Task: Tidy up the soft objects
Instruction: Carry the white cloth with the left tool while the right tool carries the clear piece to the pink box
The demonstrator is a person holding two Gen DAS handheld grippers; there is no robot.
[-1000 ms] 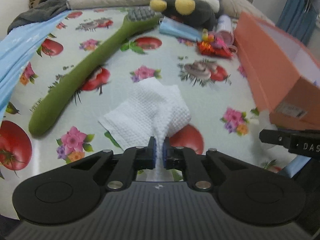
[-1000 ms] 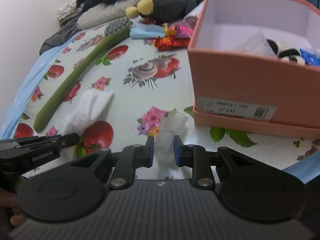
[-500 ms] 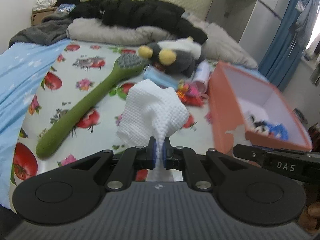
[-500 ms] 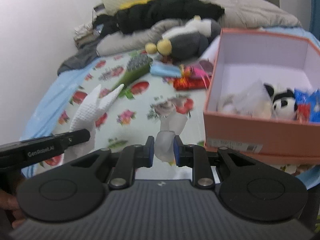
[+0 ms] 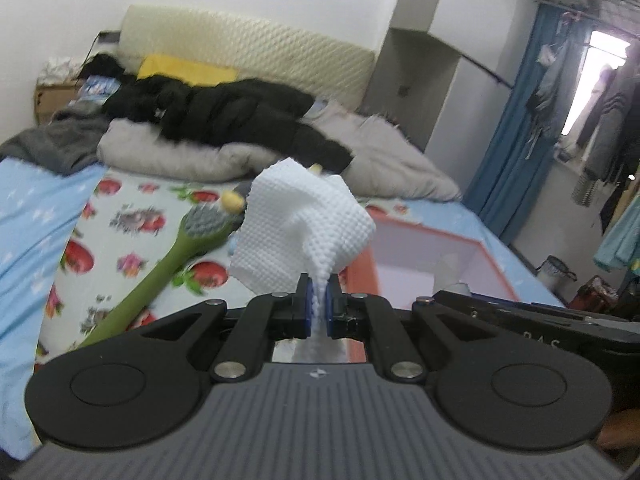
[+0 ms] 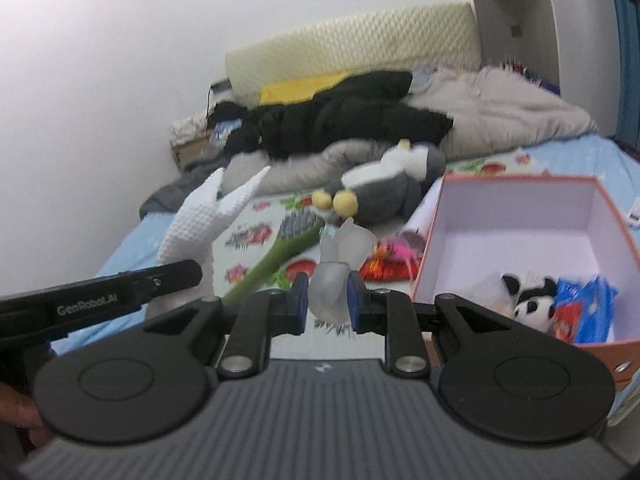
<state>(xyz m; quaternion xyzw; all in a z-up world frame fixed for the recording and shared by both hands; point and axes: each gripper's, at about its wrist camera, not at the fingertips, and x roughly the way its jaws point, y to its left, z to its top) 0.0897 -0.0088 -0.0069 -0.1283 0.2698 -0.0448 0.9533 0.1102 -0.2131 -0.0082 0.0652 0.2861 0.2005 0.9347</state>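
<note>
While the left gripper is pinching only a corner of the white waffle-textured cloth and the right gripper is squeezing a translucent soft lump beside the pink cardboard box, either is risking slipping out.

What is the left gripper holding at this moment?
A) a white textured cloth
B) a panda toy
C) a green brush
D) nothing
A: the left gripper is shut on the white textured cloth, which bunches up above its blue pads; the green brush lies on the bed.

Both wrist views face the bed, sharing the box.
</note>
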